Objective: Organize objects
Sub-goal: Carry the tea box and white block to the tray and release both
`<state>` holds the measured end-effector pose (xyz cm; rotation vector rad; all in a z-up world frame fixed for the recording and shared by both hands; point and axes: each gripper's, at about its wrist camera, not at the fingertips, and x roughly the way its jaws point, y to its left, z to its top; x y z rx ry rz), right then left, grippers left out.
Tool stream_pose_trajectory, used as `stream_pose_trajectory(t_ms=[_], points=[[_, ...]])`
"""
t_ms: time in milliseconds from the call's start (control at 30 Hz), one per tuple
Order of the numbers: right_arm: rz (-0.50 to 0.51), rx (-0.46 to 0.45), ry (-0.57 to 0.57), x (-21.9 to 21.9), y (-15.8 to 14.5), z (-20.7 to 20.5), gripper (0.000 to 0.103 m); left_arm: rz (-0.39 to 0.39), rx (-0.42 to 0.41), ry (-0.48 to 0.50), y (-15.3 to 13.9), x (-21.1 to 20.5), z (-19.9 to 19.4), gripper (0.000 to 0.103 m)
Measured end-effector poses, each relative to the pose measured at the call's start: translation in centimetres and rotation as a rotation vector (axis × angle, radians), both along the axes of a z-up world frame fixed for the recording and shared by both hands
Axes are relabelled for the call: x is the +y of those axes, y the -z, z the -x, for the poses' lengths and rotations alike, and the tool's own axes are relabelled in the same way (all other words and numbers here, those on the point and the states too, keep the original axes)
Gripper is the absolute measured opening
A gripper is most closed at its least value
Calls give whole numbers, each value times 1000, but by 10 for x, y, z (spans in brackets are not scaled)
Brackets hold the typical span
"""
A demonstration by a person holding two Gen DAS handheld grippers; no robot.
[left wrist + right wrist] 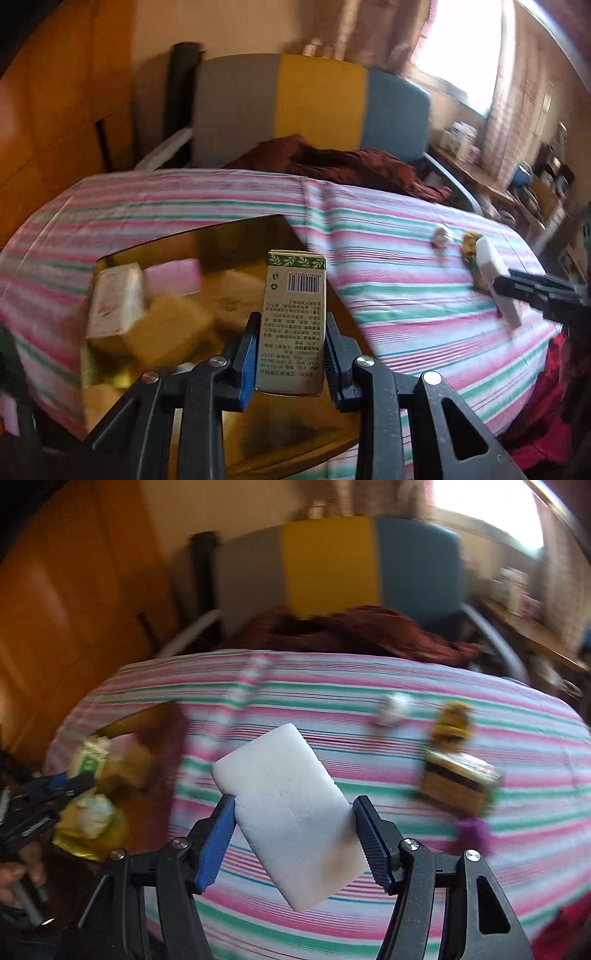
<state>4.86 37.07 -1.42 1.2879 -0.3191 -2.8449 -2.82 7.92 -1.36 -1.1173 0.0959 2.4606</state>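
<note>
My left gripper (291, 332) is shut on a tall green-and-beige carton (293, 317) with a barcode, held upright over an open gold box (266, 236) on the striped bed. The box holds a white carton (116, 301), a pink box (173, 275) and yellow blocks (173, 328). My right gripper (293, 812) is shut on a white foam block (291, 812), tilted, above the striped cover. In the left wrist view the right gripper (517, 291) and the white block (496, 280) show at the right. In the right wrist view the left gripper (74, 779) and green carton (88, 762) show at the left.
On the striped cover (406, 849) lie a small white-pink item (393, 709), a yellow-brown toy (452, 720), a gold-black box (458, 779) and a purple item (474, 830). A dark red cloth (332, 158) and a grey-yellow-blue chair (314, 99) stand behind the bed.
</note>
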Motion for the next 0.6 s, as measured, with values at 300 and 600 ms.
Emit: stream_pose_trajectory(t_ms=[300,600], points=[[93,2,-267,-117,9,43,66,-45,-13,-226,2,-100,8,30],[104,-70,-344,-172,38,68,66,-73,-55,-244,15,-113,14,30]])
